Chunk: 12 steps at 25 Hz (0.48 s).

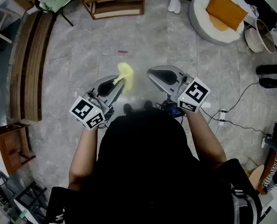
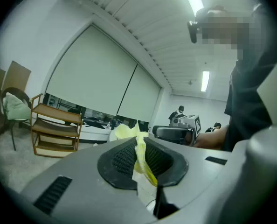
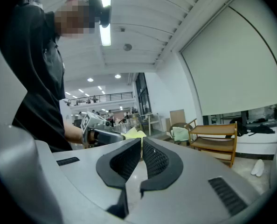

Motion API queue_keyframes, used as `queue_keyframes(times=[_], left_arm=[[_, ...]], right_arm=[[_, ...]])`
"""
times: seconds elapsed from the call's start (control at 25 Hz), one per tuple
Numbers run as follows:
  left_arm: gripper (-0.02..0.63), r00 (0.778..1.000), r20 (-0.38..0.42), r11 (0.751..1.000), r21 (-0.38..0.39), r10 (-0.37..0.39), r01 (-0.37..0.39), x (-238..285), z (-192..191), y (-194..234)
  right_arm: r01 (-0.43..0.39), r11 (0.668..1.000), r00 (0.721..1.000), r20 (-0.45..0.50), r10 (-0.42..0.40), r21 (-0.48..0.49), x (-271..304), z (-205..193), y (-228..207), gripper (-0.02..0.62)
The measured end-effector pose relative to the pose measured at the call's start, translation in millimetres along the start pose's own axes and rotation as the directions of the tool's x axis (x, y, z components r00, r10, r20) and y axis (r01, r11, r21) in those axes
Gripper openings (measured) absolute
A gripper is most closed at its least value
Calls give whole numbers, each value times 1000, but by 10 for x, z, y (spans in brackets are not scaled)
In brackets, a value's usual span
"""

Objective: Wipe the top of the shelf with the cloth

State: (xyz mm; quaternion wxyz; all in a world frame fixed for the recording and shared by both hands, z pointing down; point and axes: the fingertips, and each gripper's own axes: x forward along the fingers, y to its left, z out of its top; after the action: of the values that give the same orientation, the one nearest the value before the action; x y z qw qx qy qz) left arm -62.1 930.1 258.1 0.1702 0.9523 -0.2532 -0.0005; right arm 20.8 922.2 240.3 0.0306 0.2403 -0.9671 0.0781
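Grey tile floor (image 1: 73, 55), open room. Step looks like the carry: keep the pinch firm, then lay the loose end flat on the top board.
Left gripper (image 1: 116, 85): jaws clamped on yellow cloth (image 1: 126, 73).
Right gripper (image 1: 152, 73): jaws pressed together, nothing between.
Wooden shelf (image 1: 114, 3) well apart, ahead.

A big open work hall furnished like a home: grey tiled floor (image 1: 82, 45) with a wooden shelf (image 1: 115, 3), round floor cushion (image 1: 208, 27) and loose cables (image 1: 241, 97); ribbed ceiling, strip light (image 3: 104, 13); wide blinds (image 2: 94, 73); people (image 2: 178, 112) far off.
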Motion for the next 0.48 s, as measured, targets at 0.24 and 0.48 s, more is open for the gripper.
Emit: queue_keyframes(times=[0.24,0.48], left_arm=[[31,999,-30,1000,17,21,-21,-246,-63,133],[31,1000,-14,998,-52,17,-17,-557,-78,484]], right_arm=[[73,997,996,-42,-72,20,221,-142,-1,26],[120,993,993,-23,-120,21,453,-102,-115,28]])
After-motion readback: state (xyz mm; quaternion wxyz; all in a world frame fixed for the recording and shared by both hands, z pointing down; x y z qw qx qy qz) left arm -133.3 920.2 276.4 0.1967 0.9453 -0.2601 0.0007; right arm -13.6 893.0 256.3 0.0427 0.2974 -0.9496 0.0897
